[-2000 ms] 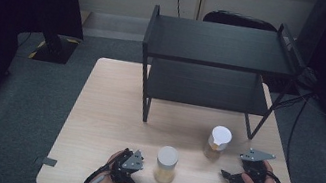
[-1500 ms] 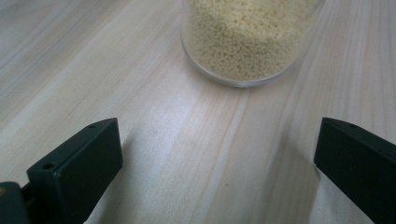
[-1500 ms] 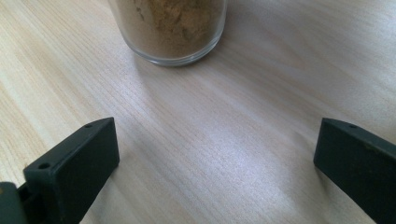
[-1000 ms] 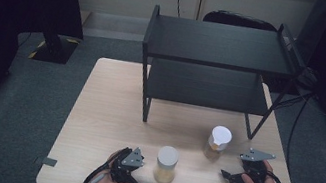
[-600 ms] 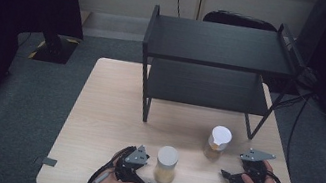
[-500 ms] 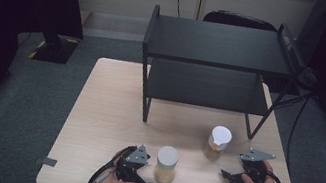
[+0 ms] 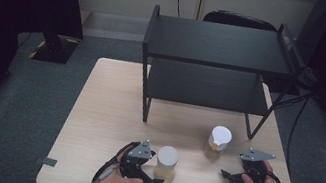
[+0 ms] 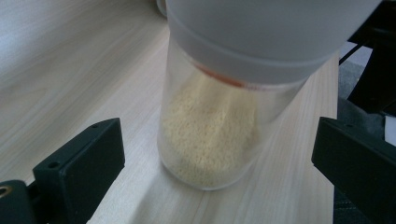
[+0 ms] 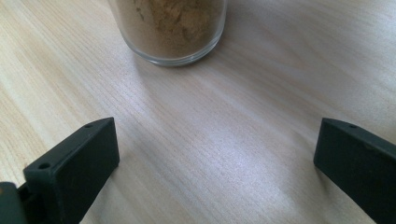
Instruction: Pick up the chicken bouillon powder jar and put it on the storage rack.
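Clear glass jar with white lid and pale yellow grains (image 8: 210, 116) stands upright on the light wood table (image 7: 106, 112), in front of the black two-tier metal shelf rack (image 7: 215, 45), near its left leg. Left gripper (image 8: 219, 158) is released, jaws wide either side of that jar, not touching. Second clear jar with brown powder (image 9: 170, 28) sits just right of it. Right gripper (image 9: 215, 158) released too, jaws spread over bare wood short of the brown jar.

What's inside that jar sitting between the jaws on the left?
The jar holds pale yellow, fine grains, heaped roughly halfway up its clear wall. Its white lid covers the top, so anything under the lid can't be seen.
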